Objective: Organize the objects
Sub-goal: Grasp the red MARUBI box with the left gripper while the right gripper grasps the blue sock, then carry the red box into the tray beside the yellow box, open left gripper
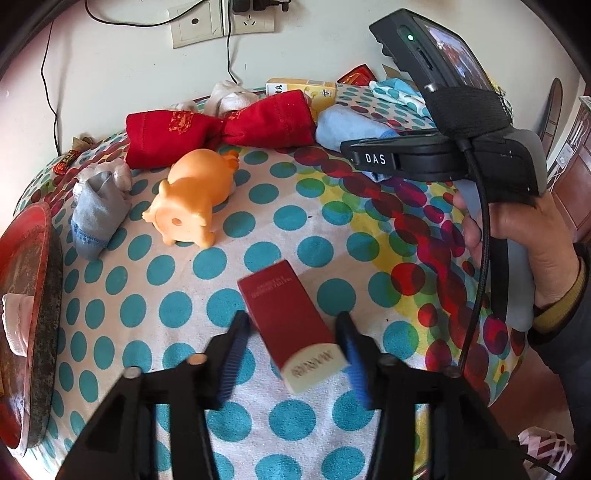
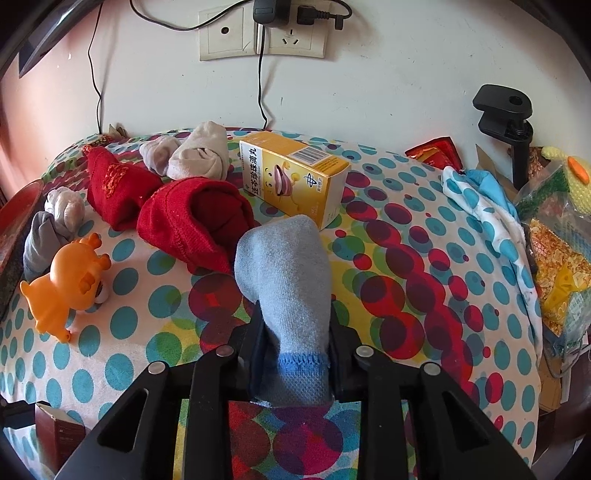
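Observation:
My left gripper (image 1: 291,332) is open around a dark red box (image 1: 286,314) that lies tilted on the dotted cloth; whether the right finger touches the box I cannot tell. The box's corner shows in the right wrist view (image 2: 55,432). My right gripper (image 2: 295,343) is shut on a light blue sock (image 2: 288,280), held above the cloth; the sock also shows in the left wrist view (image 1: 351,129). An orange toy pig (image 1: 195,199) (image 2: 66,284), red socks (image 1: 218,127) (image 2: 192,225), a grey sock (image 1: 98,214) and a yellow box (image 2: 295,173) lie on the cloth.
A red round tray (image 1: 26,314) stands at the left edge. Beige rolled socks (image 2: 199,151) lie by the wall. A blue-dotted cloth (image 2: 487,206), snack bags (image 2: 557,258) and a black clamp (image 2: 506,122) are at the right. Wall sockets with cables (image 2: 262,33) are behind.

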Motion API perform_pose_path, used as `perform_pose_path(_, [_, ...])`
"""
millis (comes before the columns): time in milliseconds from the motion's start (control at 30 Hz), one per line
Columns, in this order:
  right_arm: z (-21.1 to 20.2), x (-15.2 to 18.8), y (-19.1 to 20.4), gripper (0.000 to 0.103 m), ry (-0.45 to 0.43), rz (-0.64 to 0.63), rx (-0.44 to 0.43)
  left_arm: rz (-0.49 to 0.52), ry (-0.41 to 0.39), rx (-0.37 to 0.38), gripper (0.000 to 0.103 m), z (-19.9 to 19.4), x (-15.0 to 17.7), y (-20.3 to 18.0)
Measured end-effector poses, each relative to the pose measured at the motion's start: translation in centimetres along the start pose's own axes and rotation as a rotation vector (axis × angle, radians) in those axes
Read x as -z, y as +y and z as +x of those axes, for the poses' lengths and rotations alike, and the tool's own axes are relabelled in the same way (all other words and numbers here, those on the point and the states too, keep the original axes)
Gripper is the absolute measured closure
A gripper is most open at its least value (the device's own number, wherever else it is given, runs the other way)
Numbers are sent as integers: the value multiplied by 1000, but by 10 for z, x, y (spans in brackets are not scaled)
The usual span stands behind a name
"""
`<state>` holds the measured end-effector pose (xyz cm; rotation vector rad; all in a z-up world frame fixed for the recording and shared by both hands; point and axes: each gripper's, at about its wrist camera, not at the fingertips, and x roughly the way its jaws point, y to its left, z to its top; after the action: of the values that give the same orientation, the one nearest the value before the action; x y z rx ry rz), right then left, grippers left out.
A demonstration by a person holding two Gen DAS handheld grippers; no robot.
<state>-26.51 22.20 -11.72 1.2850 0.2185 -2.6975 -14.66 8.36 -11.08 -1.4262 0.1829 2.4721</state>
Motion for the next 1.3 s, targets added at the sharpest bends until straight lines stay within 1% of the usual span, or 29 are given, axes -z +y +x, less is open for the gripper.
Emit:
perform_pose_path(100, [0, 0, 0, 81, 0, 8, -7, -12, 11, 14, 73, -2, -1, 7])
perform_pose_path(300, [0, -1, -1, 81, 2, 15, -7, 11, -11, -14, 73, -16, 1, 21])
perform_pose_path(500, [0, -1, -1, 81, 2, 16, -9, 17, -37, -42, 73, -36, 1, 44])
perform_pose_path(767, [-1, -2, 1, 81, 3, 6, 4, -32, -66, -129, 73, -64, 4, 99])
perform_pose_path(900, [-1, -2, 1, 81, 3, 6, 3, -65, -84, -139, 73, -77, 7, 127])
perform_pose_path(1000, [-1, -2, 1, 81, 4, 7, 3, -79, -91, -177, 73, -86, 7, 148])
perform_pose_path(1033, [-1, -2, 1, 81, 4, 6, 4, -87, -89, -174, 73, -88, 7, 156])
perform_pose_path(1100, [-2, -2, 1, 81, 4, 6, 4, -113, -90, -192, 73, -93, 8, 172])
perform_pose_path(1233, [-1, -2, 1, 81, 3, 8, 2, -128, -78, -228, 73, -99, 11, 202])
perform_pose_path(1300, [-1, -2, 1, 81, 3, 7, 4, -161, -80, -238, 73, -102, 13, 219])
